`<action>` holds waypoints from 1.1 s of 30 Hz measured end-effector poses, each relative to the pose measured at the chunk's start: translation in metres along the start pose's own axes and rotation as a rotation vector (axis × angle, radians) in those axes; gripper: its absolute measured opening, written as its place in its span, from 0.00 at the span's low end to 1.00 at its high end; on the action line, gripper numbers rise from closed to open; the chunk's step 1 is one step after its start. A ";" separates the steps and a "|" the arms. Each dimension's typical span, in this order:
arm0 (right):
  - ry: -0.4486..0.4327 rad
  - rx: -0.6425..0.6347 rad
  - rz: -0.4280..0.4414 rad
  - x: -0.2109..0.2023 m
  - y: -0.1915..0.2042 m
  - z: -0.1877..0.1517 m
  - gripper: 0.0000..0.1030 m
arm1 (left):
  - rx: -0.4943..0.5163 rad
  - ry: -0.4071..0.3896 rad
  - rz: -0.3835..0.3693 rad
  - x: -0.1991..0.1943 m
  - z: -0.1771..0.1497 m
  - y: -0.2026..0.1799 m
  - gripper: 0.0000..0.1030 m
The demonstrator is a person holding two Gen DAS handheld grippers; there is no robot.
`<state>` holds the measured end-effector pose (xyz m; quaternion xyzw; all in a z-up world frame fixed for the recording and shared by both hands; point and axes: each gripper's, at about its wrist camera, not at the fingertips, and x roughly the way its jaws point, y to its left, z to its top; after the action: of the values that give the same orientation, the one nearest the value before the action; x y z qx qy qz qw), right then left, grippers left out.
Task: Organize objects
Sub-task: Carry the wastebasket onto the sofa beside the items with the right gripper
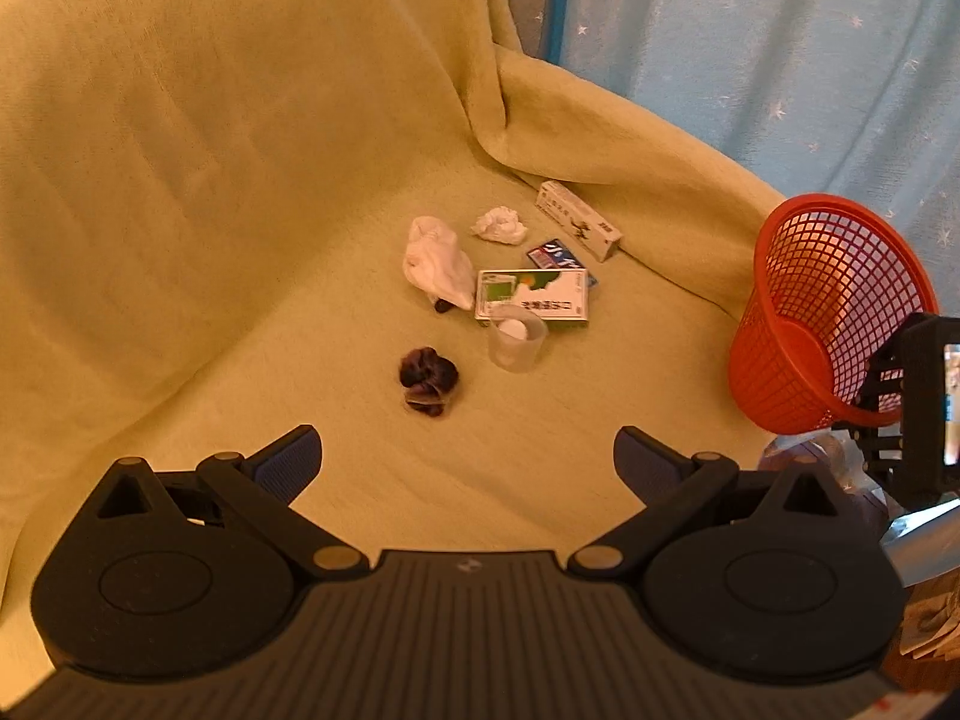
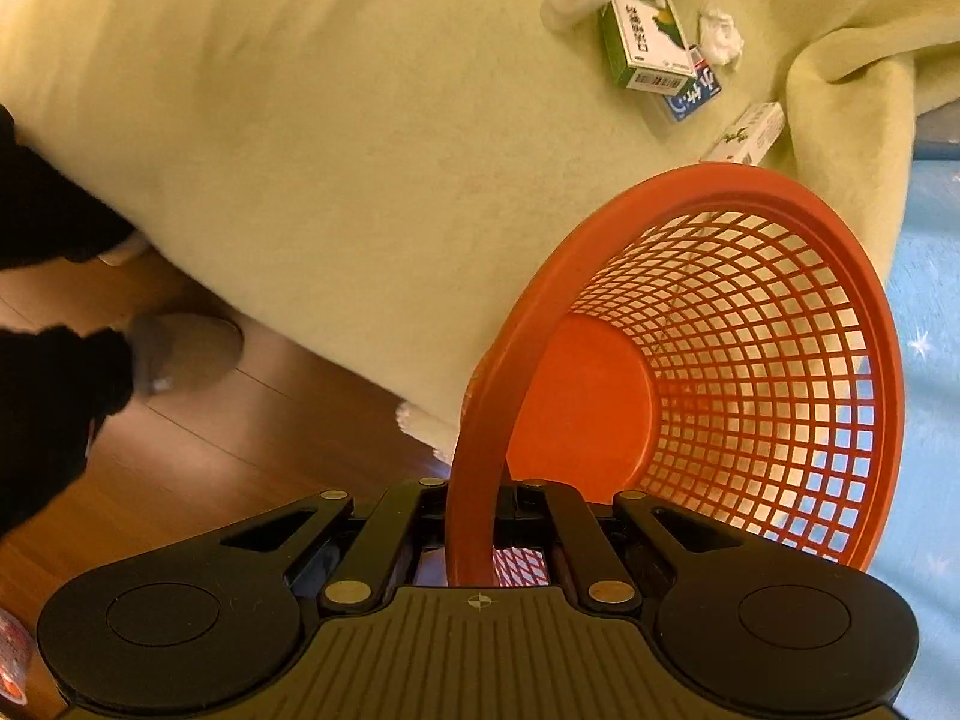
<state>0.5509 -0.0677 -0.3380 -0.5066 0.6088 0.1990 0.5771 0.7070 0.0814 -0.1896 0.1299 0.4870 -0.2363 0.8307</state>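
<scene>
My left gripper (image 1: pixel 467 462) hangs open over the green-covered sofa seat (image 1: pixel 312 312), with nothing between its fingers. Ahead of it lie a dark purple crumpled wrapper (image 1: pixel 428 380), a clear plastic cup (image 1: pixel 516 343), a green and white box (image 1: pixel 531 295), a white cloth (image 1: pixel 438 264), a crumpled tissue (image 1: pixel 499 224), a blue packet (image 1: pixel 553 254) and a long white box (image 1: pixel 577 219). My right gripper (image 2: pixel 480 531) is shut on the rim of the orange mesh basket (image 2: pixel 708 360), held tilted at the sofa's edge. The basket (image 1: pixel 828 312) is empty.
A light blue curtain with stars (image 1: pixel 780 48) hangs behind the sofa arm (image 1: pixel 630 144). Wooden floor (image 2: pixel 192 450) lies below the seat edge, with a person's slipper (image 2: pixel 186 348) and dark sleeve (image 2: pixel 54 372) at the left.
</scene>
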 end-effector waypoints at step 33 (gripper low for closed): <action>0.107 -0.295 0.068 0.039 -0.051 0.062 0.00 | -0.088 0.039 -0.004 0.072 0.065 0.033 0.99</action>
<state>0.6318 -0.0522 -0.3716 -0.5748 0.6197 0.2786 0.4561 0.8025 0.0613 -0.2203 0.0967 0.5131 -0.2139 0.8256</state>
